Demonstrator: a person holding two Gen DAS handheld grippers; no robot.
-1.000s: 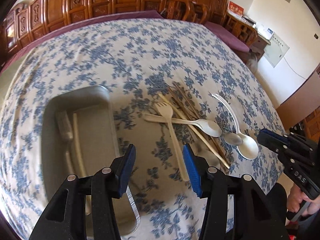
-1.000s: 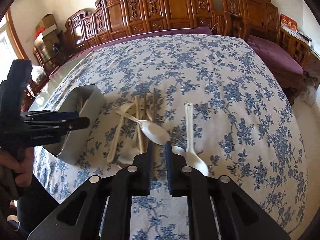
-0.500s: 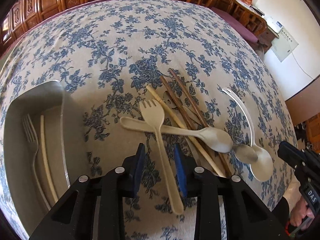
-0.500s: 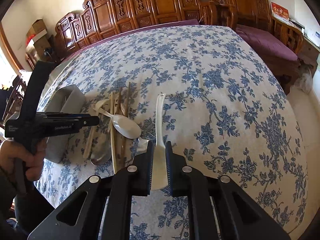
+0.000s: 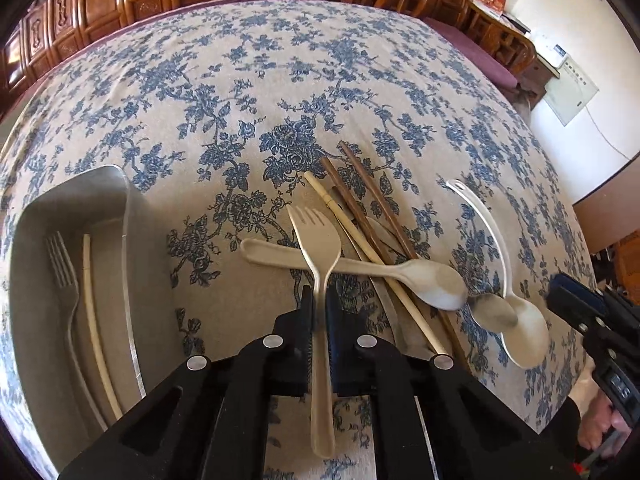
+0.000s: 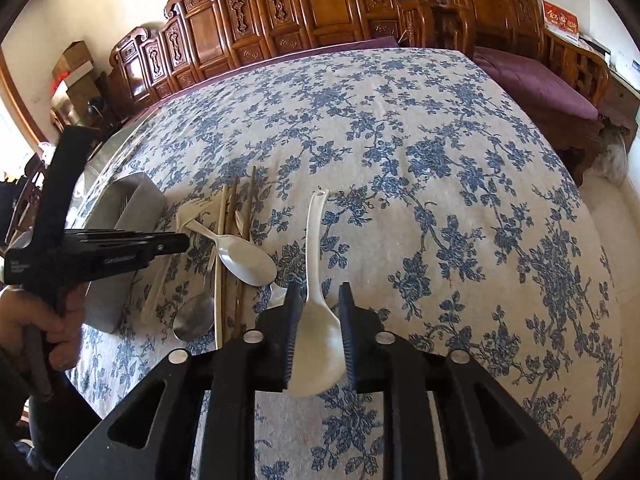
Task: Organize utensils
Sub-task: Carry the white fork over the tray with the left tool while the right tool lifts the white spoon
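Note:
My left gripper (image 5: pixel 319 304) is shut on the handle of the beige plastic fork (image 5: pixel 316 236), whose tines point away over the pile. My right gripper (image 6: pixel 319 300) has its jaws around the bowl of the white soup spoon (image 6: pixel 316 320), touching both sides. The pile holds a beige spoon (image 5: pixel 400 270), a metal spoon (image 5: pixel 494 310), a cream chopstick (image 5: pixel 360 236) and brown chopsticks (image 5: pixel 372 208). The grey tray (image 5: pixel 120 196) at left holds a metal fork (image 5: pixel 62 268) and a cream chopstick (image 5: pixel 94 308).
The table wears a blue floral cloth (image 5: pixel 280 80). Carved wooden chairs (image 6: pixel 320 4) line the far side. The table's edge drops off at the right (image 6: pixel 600 240). The left gripper shows in the right wrist view (image 6: pixel 120 246), beside the tray.
My left gripper closed on the beige fork's handle. My right gripper opened wider, moved forward and now straddles the white spoon's bowl instead of its handle.

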